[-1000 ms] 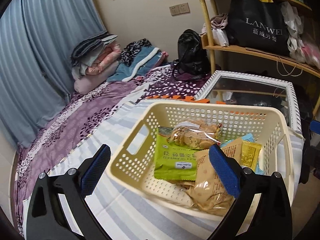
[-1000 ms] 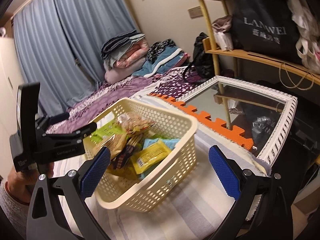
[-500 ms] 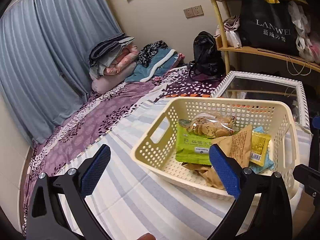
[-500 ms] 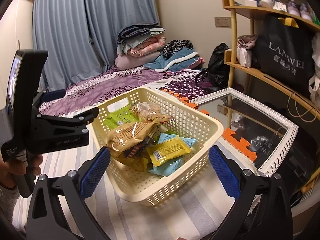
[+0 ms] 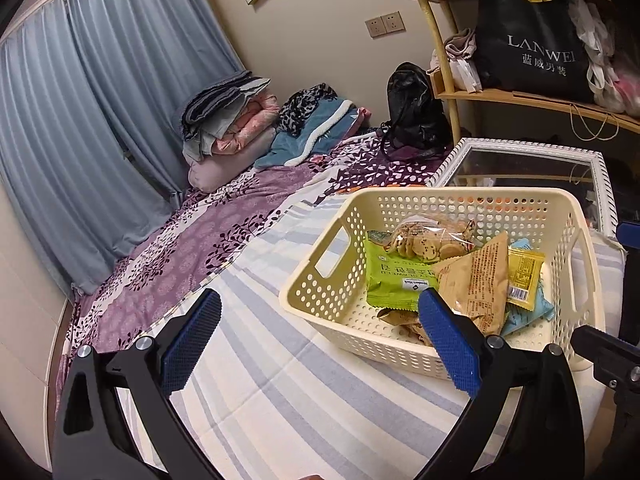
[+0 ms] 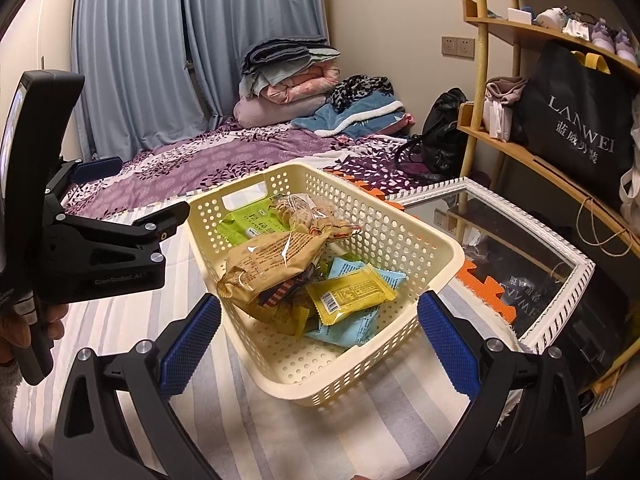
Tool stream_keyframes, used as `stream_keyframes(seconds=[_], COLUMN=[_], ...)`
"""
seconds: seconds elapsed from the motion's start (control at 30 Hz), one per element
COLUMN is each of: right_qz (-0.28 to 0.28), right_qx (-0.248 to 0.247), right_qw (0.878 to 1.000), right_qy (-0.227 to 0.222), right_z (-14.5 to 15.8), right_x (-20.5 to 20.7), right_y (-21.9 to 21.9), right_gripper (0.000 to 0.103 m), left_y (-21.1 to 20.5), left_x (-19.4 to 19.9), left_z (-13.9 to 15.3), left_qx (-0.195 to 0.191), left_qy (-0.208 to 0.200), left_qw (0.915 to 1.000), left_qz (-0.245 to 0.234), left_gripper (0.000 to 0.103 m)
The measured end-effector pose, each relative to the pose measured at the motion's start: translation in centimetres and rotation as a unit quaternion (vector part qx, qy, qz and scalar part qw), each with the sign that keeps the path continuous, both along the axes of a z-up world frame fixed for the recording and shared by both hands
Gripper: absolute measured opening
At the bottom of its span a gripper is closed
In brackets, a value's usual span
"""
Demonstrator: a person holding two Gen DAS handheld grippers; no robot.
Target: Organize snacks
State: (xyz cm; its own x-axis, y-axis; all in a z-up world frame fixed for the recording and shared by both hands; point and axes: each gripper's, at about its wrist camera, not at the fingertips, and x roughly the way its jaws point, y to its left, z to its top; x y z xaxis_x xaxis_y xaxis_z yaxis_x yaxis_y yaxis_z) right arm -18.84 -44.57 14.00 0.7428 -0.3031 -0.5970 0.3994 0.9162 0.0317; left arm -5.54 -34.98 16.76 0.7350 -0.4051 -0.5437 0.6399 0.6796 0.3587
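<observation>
Snacks sit heaped in the cream basket (image 6: 420, 240), which rests on the striped bedspread (image 5: 280, 380) near the right edge of the bed, with a framed mirror (image 6: 560, 264) just beyond it. I judge the packets light, crinkly and slippery, so I would pinch each by a flat sealed edge instead of the puffed middle. The brown paper-look bag (image 6: 272, 264) lies on top, tilted, and looks easiest to take at its crimped end; the clear bag of biscuits (image 5: 432, 236) at the far side seems fragile and wants a gentle grip. A green packet (image 5: 396, 276) lies flat against the left wall by the handle slot, while a yellow packet (image 6: 352, 292) overlaps a pale blue packet (image 6: 352, 328) on the right. The basket itself looks stiff and perforated, best held at its rim. My left tool (image 5: 316, 344) hangs wide apart and empty, near the basket's left wall; my right tool (image 6: 316, 344) is equally wide and empty, straddling the basket's near corner.
</observation>
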Motion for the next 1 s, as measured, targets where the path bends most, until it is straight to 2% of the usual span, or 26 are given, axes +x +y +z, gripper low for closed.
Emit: stream_keyframes(seconds=[1.0], right_qz=[0.005], right_qx=[0.008], right_qw=[1.0], right_qy=[-0.002], right_z=[-0.6], right_x=[1.1], right_y=[0.0], right_gripper=[0.098], left_y=[-0.9], left_x=[-0.1], left_z=[-1.2], left_qx=[0.04], left_qy=[-0.013], left_qw=[0.9991], left_qz=[-0.01], left_gripper=[0.1])
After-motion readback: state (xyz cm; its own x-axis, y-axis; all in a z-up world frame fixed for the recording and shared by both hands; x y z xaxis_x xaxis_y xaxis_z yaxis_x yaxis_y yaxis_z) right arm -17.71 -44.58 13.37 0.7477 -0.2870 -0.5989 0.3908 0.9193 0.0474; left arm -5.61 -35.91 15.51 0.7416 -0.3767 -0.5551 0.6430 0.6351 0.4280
